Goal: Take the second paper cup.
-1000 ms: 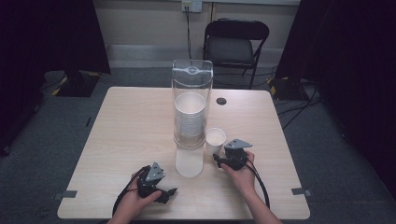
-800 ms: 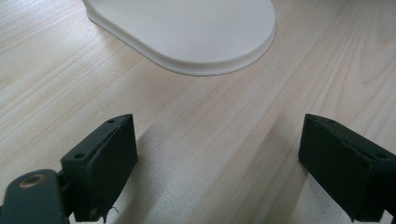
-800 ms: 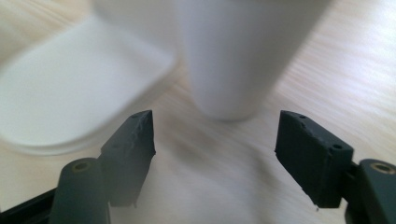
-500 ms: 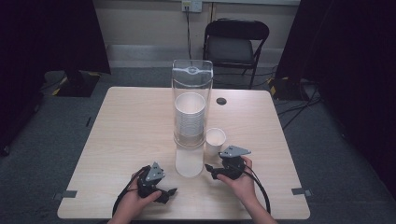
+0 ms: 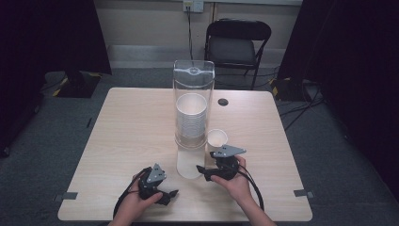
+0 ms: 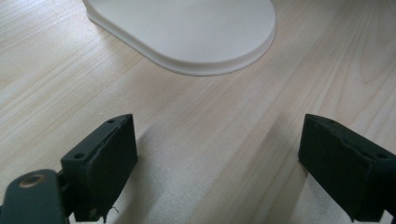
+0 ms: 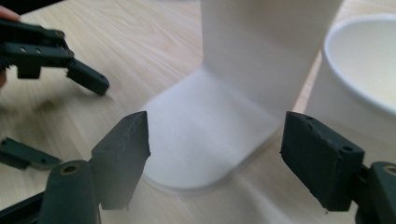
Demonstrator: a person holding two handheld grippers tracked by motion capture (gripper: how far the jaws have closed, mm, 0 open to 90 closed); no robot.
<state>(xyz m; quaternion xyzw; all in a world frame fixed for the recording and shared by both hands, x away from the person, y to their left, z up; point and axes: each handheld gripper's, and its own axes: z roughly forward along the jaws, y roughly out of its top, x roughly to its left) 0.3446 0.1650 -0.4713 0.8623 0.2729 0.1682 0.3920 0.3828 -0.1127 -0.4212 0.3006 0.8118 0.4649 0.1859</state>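
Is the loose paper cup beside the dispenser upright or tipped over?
Upright. The paper cup stands on the table with its open mouth facing up, right beside the dispenser; the right gripper view shows its round rim on top.

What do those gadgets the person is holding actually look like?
Each hand holds a small black gripper, the left gripper and the right gripper. Each ends in two blocky black jaws with small screw holes, carries a grey three-cornered plate on top and trails a black cable back toward the person. No sleeves show on the forearms.
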